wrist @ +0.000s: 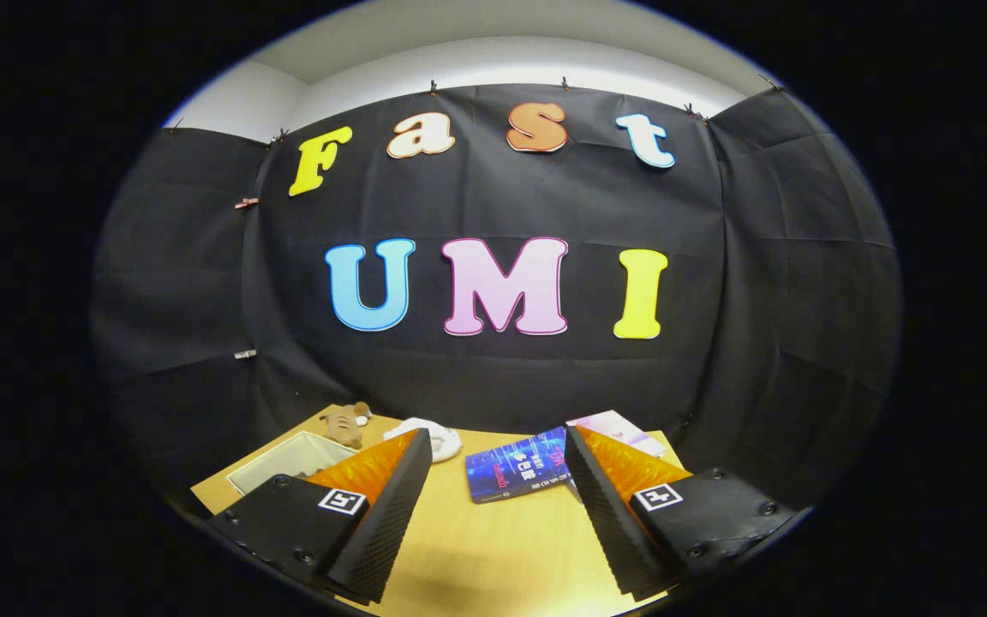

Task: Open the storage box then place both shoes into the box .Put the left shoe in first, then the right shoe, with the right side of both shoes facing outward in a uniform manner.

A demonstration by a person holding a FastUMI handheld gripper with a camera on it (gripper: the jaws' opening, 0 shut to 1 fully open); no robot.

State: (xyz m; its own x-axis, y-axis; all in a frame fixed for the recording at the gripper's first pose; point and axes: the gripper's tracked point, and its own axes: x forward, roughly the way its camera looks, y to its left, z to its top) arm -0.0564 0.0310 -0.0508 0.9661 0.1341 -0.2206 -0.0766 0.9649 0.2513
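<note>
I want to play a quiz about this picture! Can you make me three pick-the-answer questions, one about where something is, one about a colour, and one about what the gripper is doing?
1. Where is the book?
A. On the table, beyond the fingers
B. Inside the tray
C. Squeezed between the fingers

2. What colour is the table?
A. Green
B. Light wood
C. Red

3. What is the gripper doing?
A. Shut on the book
B. Shut on the toy
C. Open, holding nothing

Answers:
1. A, the book lies flat on the table just ahead of the fingertips, not touching them.
2. B, the bare top between the fingers is pale yellow-brown wood.
3. C, the two fingers stand wide apart with only table between them; the brown toy sits far off beside the tray.
</note>
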